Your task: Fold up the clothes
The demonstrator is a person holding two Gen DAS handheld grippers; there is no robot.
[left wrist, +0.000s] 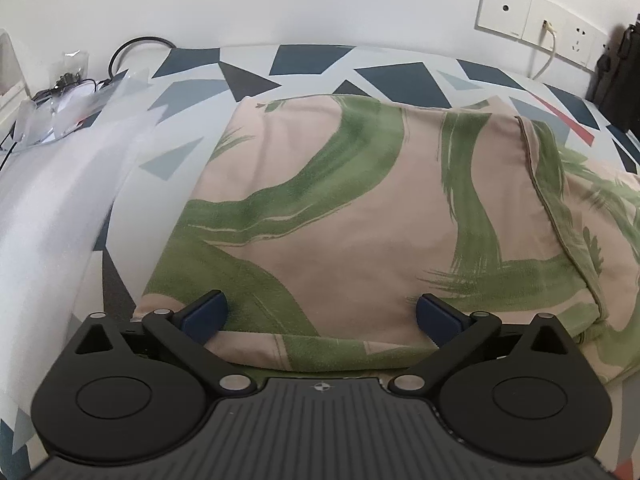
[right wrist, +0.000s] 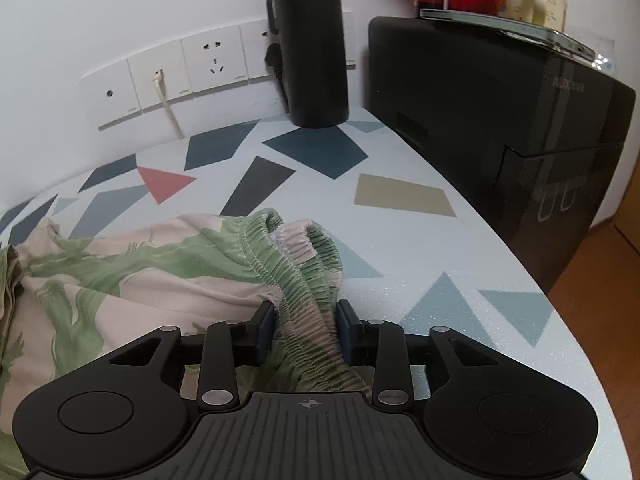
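Observation:
A pair of pink shorts with green brush strokes (left wrist: 340,200) lies spread on the patterned table, folded flat in the left wrist view. My left gripper (left wrist: 320,316) stands open over the near hem of the shorts, its blue pads wide apart and nothing between them. In the right wrist view the gathered elastic waistband (right wrist: 296,280) of the shorts (right wrist: 120,272) is bunched up, and my right gripper (right wrist: 306,332) is shut on it just above the tabletop.
A tabletop (right wrist: 400,240) with blue, grey and red shapes. A black flask (right wrist: 312,40) and a black box (right wrist: 500,120) with cups on top stand at the back right. Wall sockets (right wrist: 180,76) with a cable. Clear plastic bags (left wrist: 72,104) and white cloth (left wrist: 52,216) lie at left.

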